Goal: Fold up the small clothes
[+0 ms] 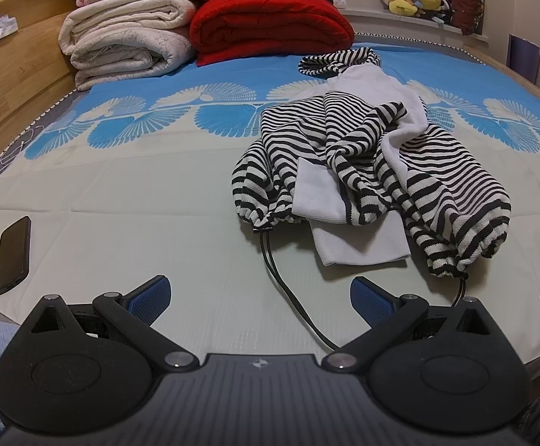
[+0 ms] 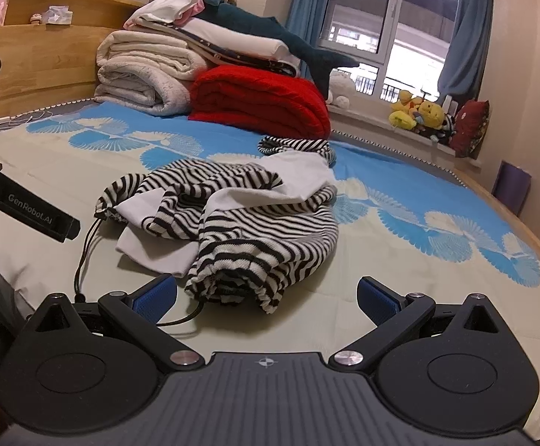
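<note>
A black-and-white striped garment with white panels (image 1: 374, 163) lies crumpled on the bed, its drawstring hem nearest me and a black cord (image 1: 288, 290) trailing toward the bed's near edge. My left gripper (image 1: 260, 299) is open, low over the sheet, just short of the cord and the white cuff. In the right wrist view the same striped garment (image 2: 240, 219) lies bunched ahead. My right gripper (image 2: 266, 297) is open, its fingers either side of the hem's near end, not touching it. The left gripper's body (image 2: 28, 212) shows at the left edge.
Folded white blankets (image 1: 128, 41) and a red quilt (image 1: 270, 26) are stacked at the head of the bed against a wooden headboard (image 1: 13, 74). A dark phone (image 1: 12, 254) lies at the left on the sheet. Plush toys (image 2: 422, 115) sit on the window sill.
</note>
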Action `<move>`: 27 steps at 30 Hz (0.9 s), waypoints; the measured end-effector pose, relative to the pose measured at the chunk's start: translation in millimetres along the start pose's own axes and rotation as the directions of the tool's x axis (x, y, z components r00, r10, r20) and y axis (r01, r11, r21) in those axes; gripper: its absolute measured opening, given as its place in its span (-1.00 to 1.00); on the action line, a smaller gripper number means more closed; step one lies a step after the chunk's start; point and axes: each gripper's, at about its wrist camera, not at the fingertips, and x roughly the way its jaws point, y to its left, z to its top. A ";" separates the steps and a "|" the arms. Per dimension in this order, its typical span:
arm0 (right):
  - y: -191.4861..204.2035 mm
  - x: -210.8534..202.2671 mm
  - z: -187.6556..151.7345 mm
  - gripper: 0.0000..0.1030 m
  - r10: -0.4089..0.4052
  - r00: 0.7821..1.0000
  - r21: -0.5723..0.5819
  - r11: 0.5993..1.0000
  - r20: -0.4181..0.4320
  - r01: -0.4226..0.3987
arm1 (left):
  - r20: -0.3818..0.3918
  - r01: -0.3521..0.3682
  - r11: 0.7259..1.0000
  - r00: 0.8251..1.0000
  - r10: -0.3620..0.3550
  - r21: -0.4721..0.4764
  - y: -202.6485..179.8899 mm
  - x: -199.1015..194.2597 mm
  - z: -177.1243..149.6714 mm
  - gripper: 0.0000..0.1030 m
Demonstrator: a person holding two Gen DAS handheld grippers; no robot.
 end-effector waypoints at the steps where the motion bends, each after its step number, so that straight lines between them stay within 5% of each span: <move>1: -1.4 0.3 0.2 0.98 0.000 1.000 0.002 1.000 -0.001 0.000 | 0.001 0.000 1.000 1.000 0.000 -0.001 -0.1 0.0 0.1 0.99; 27: 3.2 0.6 -1.1 0.98 0.005 1.000 -0.020 1.000 -0.003 -0.005 | 0.000 -0.001 1.000 1.000 0.001 -0.001 1.0 -1.4 -0.2 0.99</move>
